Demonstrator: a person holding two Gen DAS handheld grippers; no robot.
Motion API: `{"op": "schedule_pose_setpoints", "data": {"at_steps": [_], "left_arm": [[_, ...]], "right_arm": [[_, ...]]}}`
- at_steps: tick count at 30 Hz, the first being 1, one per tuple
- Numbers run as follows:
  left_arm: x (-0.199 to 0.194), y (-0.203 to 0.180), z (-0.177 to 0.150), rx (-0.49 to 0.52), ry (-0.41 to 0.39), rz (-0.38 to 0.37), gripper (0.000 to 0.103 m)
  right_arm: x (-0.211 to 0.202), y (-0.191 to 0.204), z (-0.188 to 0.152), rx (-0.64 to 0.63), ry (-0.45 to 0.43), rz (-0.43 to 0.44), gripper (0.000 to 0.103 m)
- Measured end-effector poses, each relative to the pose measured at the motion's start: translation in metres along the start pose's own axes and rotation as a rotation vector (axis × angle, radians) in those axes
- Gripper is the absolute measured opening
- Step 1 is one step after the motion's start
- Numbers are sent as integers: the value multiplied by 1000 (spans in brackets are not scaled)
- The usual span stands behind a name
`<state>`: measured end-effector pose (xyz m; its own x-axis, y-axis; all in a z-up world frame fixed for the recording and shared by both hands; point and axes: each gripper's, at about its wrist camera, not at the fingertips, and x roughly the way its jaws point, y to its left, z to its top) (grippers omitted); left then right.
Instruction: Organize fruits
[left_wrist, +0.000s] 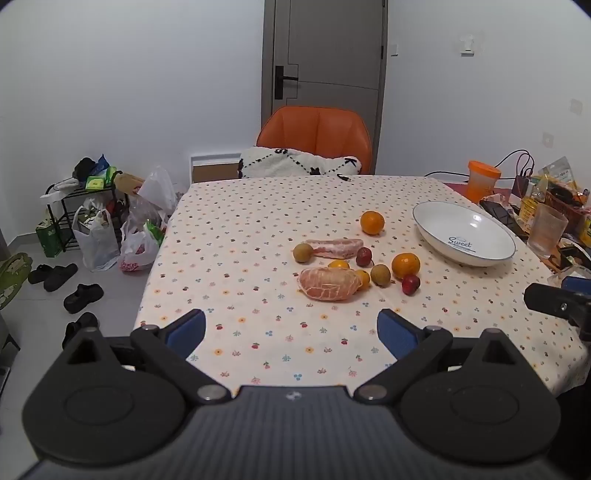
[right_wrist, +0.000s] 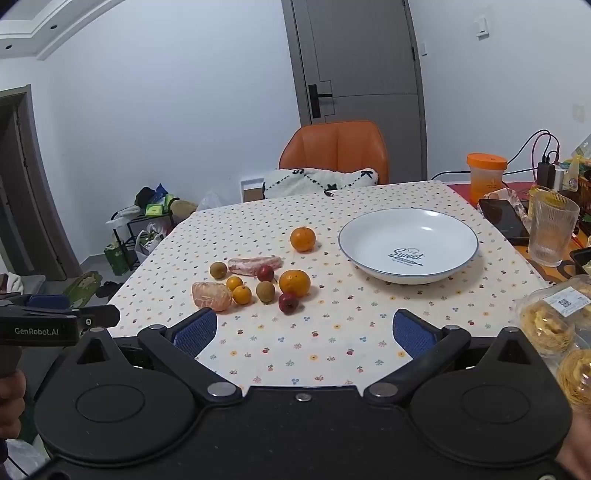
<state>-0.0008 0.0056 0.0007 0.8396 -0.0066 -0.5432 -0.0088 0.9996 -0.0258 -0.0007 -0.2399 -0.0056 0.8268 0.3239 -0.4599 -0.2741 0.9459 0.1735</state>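
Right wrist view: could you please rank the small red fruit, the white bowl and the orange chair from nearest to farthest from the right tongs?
1. Small red fruit, just ahead of the right tongs, slightly left.
2. White bowl, farther back, right.
3. Orange chair, beyond the table's far edge.

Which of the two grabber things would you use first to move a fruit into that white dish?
Probably the right hand-held gripper: open, empty, facing both the red fruit and the empty white dish. The left hand-held gripper has the dish far off to its right.
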Motion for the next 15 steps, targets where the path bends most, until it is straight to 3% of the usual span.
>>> {"op": "schedule_pose_setpoints", "data": {"at_steps": [3, 15], "left_arm": [[1, -2, 0, 4, 9, 3, 98], [-2, -4, 1, -4, 6, -5, 98]], "right_arm": [[-5, -17, 4, 3, 1, -17, 103], [-7, -9, 6, -11, -7, -38, 103]]}}
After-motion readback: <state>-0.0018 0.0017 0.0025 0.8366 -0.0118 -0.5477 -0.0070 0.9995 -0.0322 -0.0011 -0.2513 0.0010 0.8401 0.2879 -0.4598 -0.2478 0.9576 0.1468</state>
